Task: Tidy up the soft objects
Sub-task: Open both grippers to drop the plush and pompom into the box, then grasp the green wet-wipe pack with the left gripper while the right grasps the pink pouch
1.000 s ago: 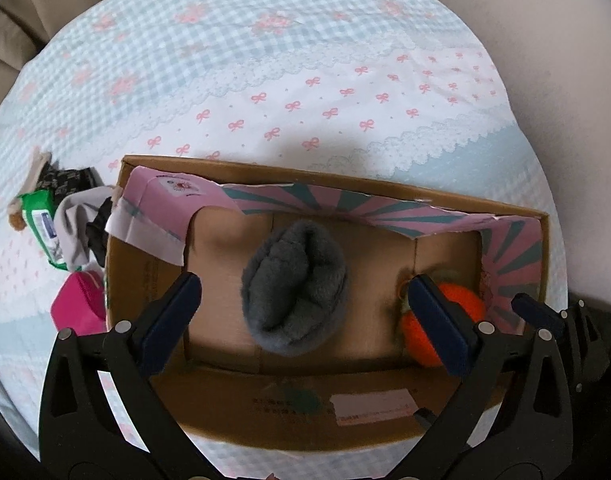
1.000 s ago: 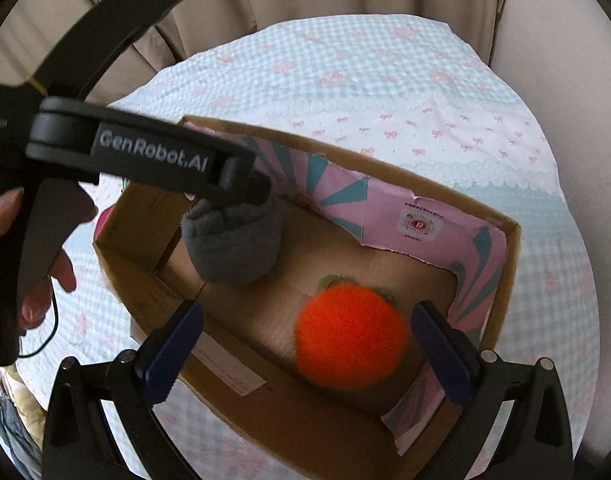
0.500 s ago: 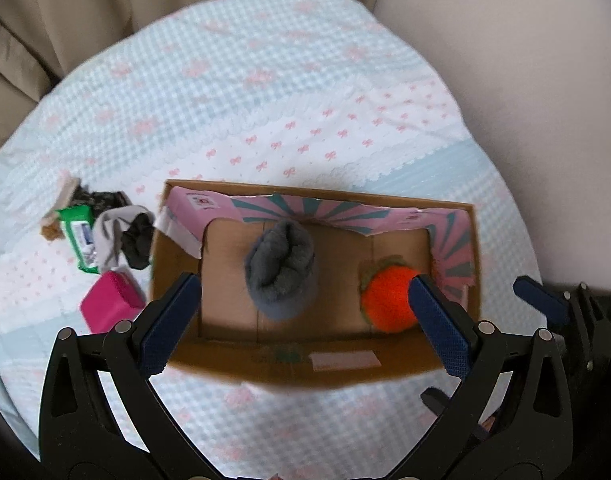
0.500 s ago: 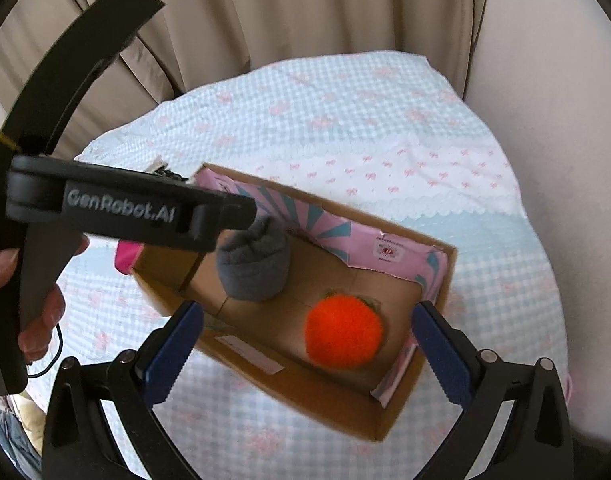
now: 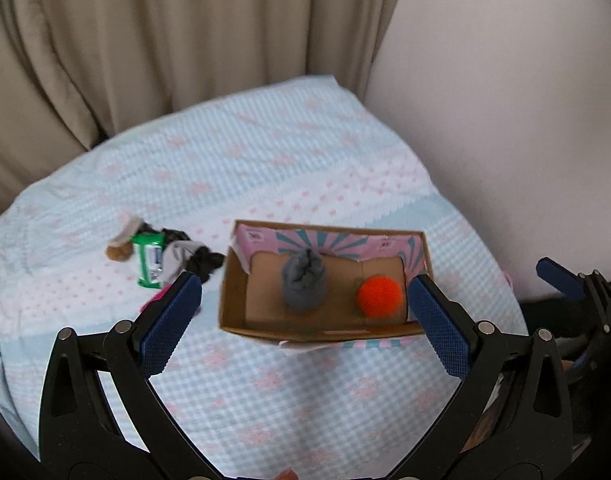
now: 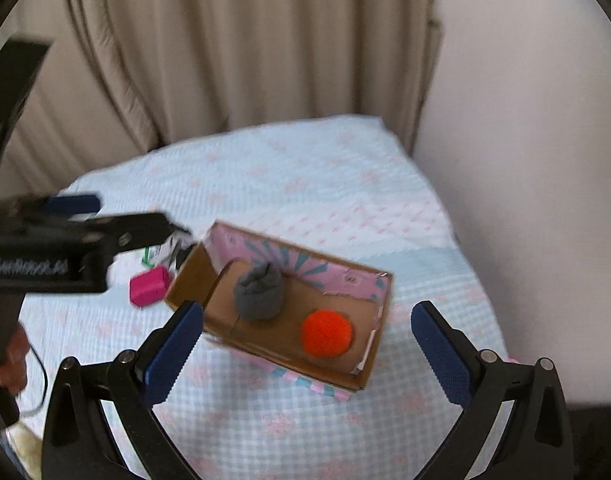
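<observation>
- A bed with a blue-and-pink checked cover [image 5: 265,168] stands against beige curtains [image 5: 145,40].
- A cardboard box [image 5: 305,330] on it holds a grey rolled sock [image 5: 304,286] and, apart to its right, an orange pom-pom [image 5: 379,296].
- Left gripper [image 5: 305,316] and right gripper [image 6: 305,352] hover above, jaws spread wide, both empty.
- A small heap of items [image 5: 165,256] lies left of the box.

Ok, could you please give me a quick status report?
Both hand-held grippers open, empty. Grey sock and orange pompom in box. More items outside, nothing blocking.
</observation>
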The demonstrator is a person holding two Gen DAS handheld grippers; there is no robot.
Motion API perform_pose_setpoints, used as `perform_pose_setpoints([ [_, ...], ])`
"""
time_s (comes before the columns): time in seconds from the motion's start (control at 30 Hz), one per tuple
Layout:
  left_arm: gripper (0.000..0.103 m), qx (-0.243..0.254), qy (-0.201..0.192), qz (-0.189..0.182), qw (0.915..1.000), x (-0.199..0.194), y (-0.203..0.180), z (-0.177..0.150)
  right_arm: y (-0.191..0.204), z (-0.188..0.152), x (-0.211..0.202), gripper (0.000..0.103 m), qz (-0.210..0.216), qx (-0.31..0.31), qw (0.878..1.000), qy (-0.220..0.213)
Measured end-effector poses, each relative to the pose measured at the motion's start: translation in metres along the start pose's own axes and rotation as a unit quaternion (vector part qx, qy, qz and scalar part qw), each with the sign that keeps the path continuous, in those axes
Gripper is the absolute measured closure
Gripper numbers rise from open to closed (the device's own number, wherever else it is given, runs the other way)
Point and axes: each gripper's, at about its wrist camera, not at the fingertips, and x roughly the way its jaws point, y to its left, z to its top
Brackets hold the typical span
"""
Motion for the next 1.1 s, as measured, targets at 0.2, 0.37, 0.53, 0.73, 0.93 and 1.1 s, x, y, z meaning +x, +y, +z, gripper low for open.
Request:
perform_pose_setpoints([
  [0.2,0.000,-0.009,-0.064,-0.002,0.9979,-0.069,0.027,-0.026,0.018,0.001,-0.053,0.000,-0.022,0.041,0.998,-0.040],
  [0.37,0.000,-0.004,-0.096,0.004,0.9953,-0.117,0.057,-0.053,0.049,-0.003,-0.095,0.000,-0.041,0.050,0.995,-0.075],
  [0.53,0.000,0.012,-0.114,0.009,0.9934,-0.147,0.097,-0.076,0.084,-0.010,-0.123,0.000,-0.055,0.065,0.991,-0.104],
  [0.73,0.000,0.012,-0.118,-0.007,0.9930,-0.157,0.154,-0.082,0.132,-0.017,-0.131,0.000,-0.065,0.082,0.987,-0.123],
  [0.93,0.000,0.009,-0.120,-0.016,0.9926,-0.154,0.218,-0.079,0.178,-0.016,-0.117,0.000,-0.059,0.099,0.985,-0.127],
  [1.1,0.000,0.015,-0.115,-0.017,0.9931,-0.132,0.263,-0.073,0.213,-0.013,-0.092,0.000,-0.053,0.111,0.986,-0.111],
])
